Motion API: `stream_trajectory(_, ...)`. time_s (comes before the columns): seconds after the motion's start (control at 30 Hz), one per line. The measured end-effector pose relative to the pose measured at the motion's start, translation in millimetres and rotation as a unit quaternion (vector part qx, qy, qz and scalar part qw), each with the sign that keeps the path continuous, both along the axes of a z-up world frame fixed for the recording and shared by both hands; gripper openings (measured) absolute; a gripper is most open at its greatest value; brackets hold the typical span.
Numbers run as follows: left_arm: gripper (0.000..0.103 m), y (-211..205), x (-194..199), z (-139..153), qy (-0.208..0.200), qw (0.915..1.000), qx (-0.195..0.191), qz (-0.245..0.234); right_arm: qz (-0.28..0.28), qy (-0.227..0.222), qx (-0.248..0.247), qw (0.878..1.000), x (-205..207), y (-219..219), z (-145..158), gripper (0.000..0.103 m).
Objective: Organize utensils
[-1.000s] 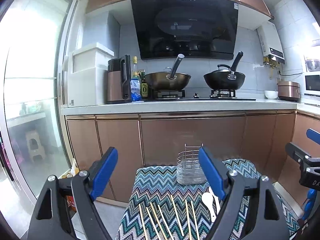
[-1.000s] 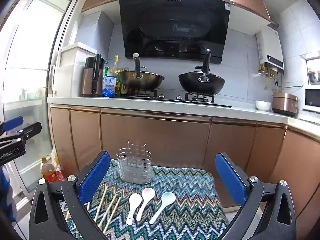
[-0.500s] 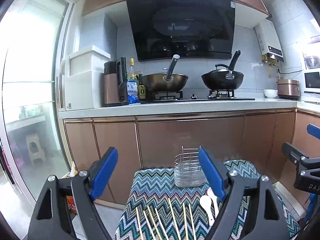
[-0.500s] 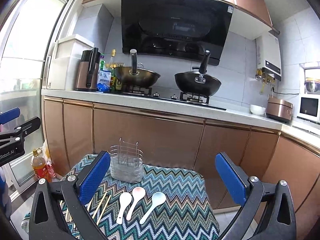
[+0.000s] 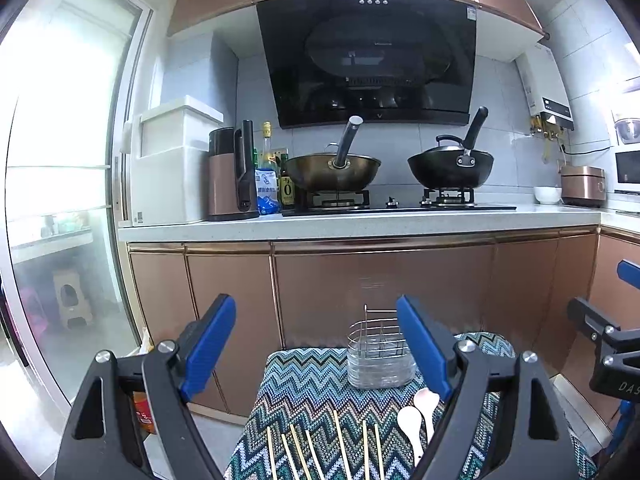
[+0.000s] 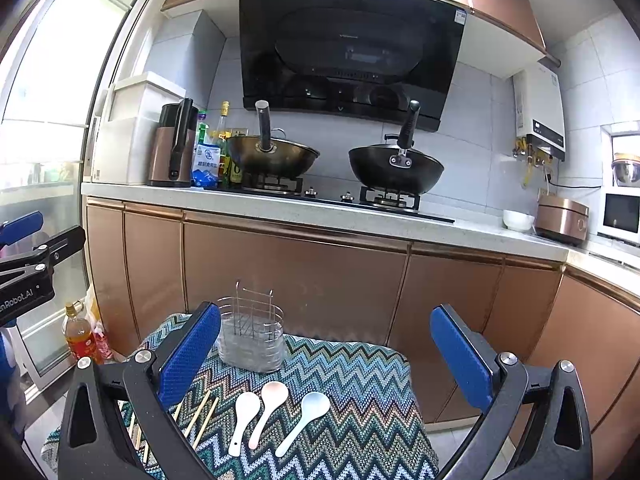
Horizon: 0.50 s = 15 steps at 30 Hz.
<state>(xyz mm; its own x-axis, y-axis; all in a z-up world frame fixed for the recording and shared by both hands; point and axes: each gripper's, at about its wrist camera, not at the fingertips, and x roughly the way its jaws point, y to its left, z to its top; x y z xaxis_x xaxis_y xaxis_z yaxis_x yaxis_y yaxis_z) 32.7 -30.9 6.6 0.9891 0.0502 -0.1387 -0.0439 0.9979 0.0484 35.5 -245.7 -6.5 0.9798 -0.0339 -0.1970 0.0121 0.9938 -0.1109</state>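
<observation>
A wire utensil holder (image 5: 379,356) (image 6: 251,336) stands at the far end of a small table with a zigzag cloth (image 5: 316,392) (image 6: 360,400). Several wooden chopsticks (image 5: 340,444) (image 6: 200,420) lie on the cloth in front of it. Three white spoons (image 6: 276,416) lie beside them; two spoons (image 5: 416,416) show in the left wrist view. My left gripper (image 5: 320,344) is open and empty, above the near end of the table. My right gripper (image 6: 326,352) is open and empty, held above the spoons.
Behind the table runs a counter (image 5: 360,224) with copper cabinet doors (image 6: 296,280), two woks on a stove (image 5: 392,168), a kettle (image 5: 232,176) and bottles. A glass door (image 5: 60,200) is at the left. An oil bottle (image 6: 80,336) stands on the floor.
Both grippers have risen and drawn back a little; the table and holder sit lower in both views. Both stay open and empty.
</observation>
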Motion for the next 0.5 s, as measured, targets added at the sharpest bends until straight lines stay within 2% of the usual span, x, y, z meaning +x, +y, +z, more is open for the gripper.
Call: stream_trajectory(0.5,0.082,3.0,42.0,-4.6,0.035,0.9992,-0.01,0.013,0.019,0.022,0.003,1.0,38.5,-4.8,-4.9,0.103)
